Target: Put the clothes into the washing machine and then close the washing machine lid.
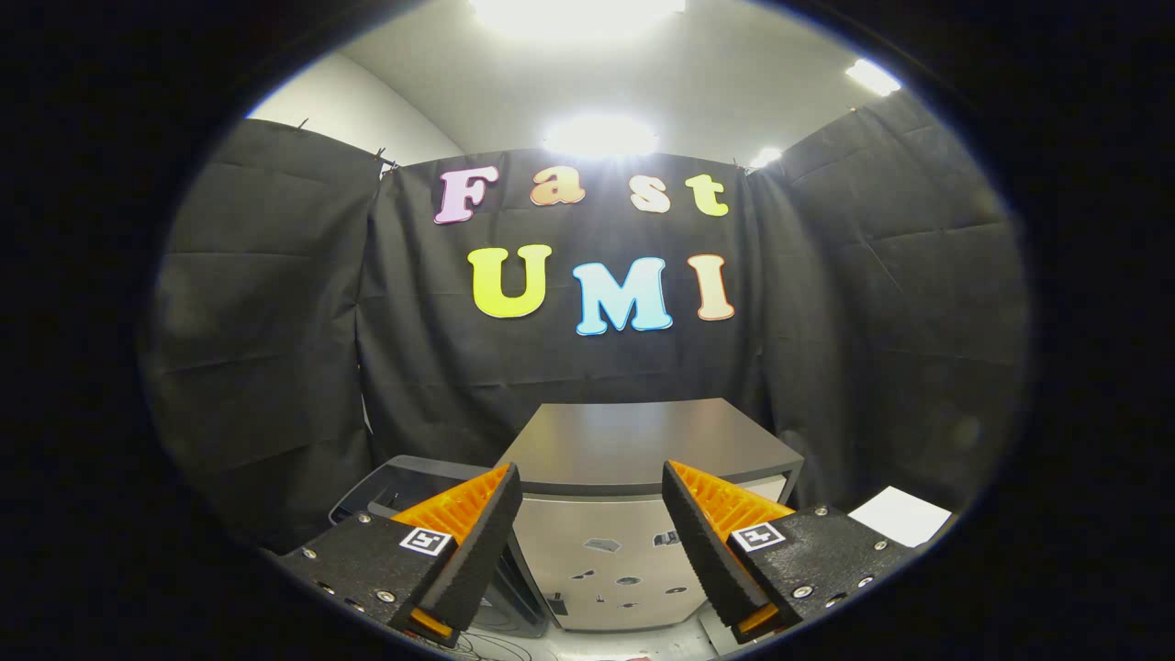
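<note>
Black cloth walls all round — bright ceiling lights (glaring) over white ceiling.

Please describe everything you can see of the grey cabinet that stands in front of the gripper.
The grey cabinet is box-shaped, with a dark matt top and a lighter, metallic-looking front bearing small dark marks. It stands upright against the black cloth wall, beyond the open gripper, whose fingers frame its front without touching it. A dark bin-like thing stands beside it.

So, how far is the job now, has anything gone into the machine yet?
Nothing looks done yet. The gripper is open and holds nothing, its fingers pointing at the washer ahead. The lid lies flat on top. I see no clothes here. Picking up the clothes, loading them and closing the lid all seem left.
</note>
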Motion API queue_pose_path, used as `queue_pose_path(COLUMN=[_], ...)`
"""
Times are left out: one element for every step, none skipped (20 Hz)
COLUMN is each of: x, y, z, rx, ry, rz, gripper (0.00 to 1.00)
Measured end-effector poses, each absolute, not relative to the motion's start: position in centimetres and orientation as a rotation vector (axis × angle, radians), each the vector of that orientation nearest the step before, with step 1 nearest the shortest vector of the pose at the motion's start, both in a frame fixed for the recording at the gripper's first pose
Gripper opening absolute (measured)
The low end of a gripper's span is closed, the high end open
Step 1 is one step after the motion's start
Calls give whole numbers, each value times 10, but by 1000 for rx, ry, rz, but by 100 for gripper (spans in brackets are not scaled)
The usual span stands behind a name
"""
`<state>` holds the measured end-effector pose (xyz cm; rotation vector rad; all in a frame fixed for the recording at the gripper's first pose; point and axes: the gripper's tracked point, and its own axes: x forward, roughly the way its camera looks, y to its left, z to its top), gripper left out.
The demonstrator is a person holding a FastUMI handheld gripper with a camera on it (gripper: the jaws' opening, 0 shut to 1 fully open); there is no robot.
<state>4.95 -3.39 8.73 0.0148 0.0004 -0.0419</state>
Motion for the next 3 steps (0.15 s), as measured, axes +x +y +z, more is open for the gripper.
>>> queue_pose_path(x=[48,46,46], y=[-36,-36,-37], z=[84,82,81], rx=[17,20,22], ry=[3,4,4], rz=[-44,-46,-45], gripper=[95,95,95])
